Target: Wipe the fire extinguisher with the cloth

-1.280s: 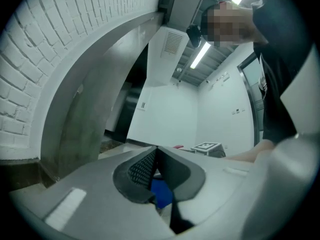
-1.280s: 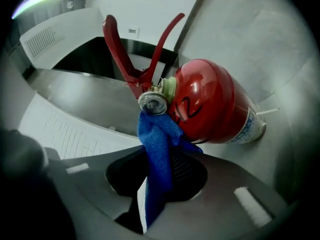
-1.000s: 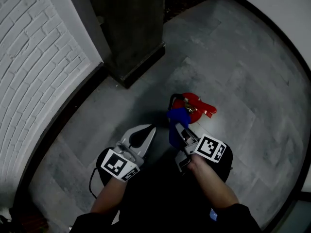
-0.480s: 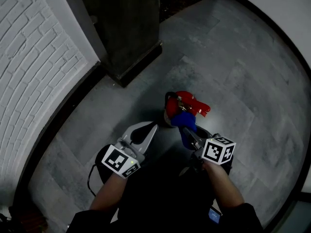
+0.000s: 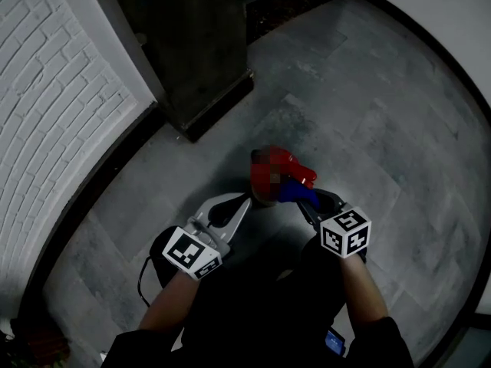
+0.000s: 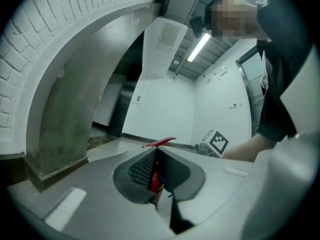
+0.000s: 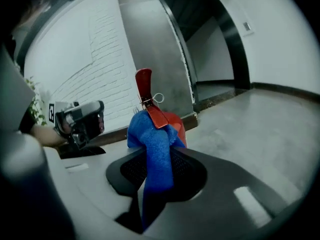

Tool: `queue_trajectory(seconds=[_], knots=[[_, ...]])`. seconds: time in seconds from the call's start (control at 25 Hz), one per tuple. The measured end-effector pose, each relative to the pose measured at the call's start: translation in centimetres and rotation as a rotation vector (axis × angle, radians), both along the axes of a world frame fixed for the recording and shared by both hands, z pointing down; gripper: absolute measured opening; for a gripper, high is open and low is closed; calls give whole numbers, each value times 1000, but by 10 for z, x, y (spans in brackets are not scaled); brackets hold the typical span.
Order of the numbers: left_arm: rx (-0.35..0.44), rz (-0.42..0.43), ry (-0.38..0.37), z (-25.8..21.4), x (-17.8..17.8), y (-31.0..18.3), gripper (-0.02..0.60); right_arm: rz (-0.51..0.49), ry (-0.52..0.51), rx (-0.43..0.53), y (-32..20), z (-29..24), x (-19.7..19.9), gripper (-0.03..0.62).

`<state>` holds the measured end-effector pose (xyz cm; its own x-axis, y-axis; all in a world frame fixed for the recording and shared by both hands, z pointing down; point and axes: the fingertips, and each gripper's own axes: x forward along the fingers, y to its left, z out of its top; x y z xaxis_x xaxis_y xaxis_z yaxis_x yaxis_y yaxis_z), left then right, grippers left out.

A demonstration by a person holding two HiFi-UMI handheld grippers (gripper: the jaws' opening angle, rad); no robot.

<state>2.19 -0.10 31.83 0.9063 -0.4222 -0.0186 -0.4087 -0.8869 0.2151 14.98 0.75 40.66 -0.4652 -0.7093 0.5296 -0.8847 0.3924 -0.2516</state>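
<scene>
The red fire extinguisher (image 5: 285,163) stands on the grey floor between my two grippers; a mosaic patch hides part of its top. Shut on the blue cloth (image 5: 290,192), my right gripper (image 5: 308,199) holds it against the extinguisher's near right side. In the right gripper view the cloth (image 7: 155,149) bunches under the red lever (image 7: 147,96), in front of the red body (image 7: 178,126). My left gripper (image 5: 244,200) sits just left of the extinguisher, tips together and empty. Through the gap below its tips, red of the extinguisher (image 6: 156,180) shows, the lever (image 6: 160,143) above.
A dark square pillar (image 5: 199,44) stands on the floor beyond the extinguisher. A white brick wall (image 5: 54,106) with a black skirting runs along the left. A white wall with a dark skirting (image 5: 430,37) curves round the right. Grey floor tiles (image 5: 383,129) spread between them.
My right gripper has carried the blue cloth from the extinguisher's near left side round to its near right side. The left gripper has hardly moved.
</scene>
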Motion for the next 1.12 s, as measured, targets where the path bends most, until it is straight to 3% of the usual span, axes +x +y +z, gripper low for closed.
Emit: queue_trajectory(seconds=[0.12,0.44,0.6,0.76,0.96,1.12], knots=[[-2,-23,-15,0,3,-2,0,-46,72,40,-7,4,14,71],[8,-89,-65,-1,6,-7,0,-115,6,93,-36,0,36,69],[6,-141,-82,-3,-2,-9,0,-170,82,123,-59,-7,40,69],[0,-195,-92,-5,-12,-11,0,-256,167,166,-80,-15,35,69],[10,-251,-104,-8,-21,-15,0,-339,106,188,-101,-22,23,69],[22,-269,-116,-9,-22,-14,0,-436,128,216,-114,-22,10,67]])
